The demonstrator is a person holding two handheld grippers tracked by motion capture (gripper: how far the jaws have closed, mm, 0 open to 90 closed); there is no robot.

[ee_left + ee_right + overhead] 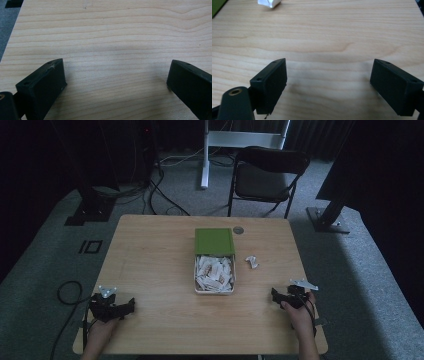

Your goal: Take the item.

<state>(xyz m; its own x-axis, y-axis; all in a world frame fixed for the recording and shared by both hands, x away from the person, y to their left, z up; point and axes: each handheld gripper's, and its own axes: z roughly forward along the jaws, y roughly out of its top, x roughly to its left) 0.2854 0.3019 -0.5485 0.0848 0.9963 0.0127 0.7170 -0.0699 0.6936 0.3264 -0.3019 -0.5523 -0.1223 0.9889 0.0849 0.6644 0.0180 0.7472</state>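
The left gripper [116, 82] has its jaws wide apart with bare wood between them, and the right gripper [328, 85] is wide too and holds nothing; its own view shows a crumpled white packet [269, 3] far ahead at the upper left, which the left gripper view does not have. In the high view both grippers rest near the front edge of the wooden table [150, 270], well apart from the white box [214, 291] of packets at the middle. This box has its long axis running away from the person, its green lid [214, 241] lies at the far end, and the loose packet is just right of the box.
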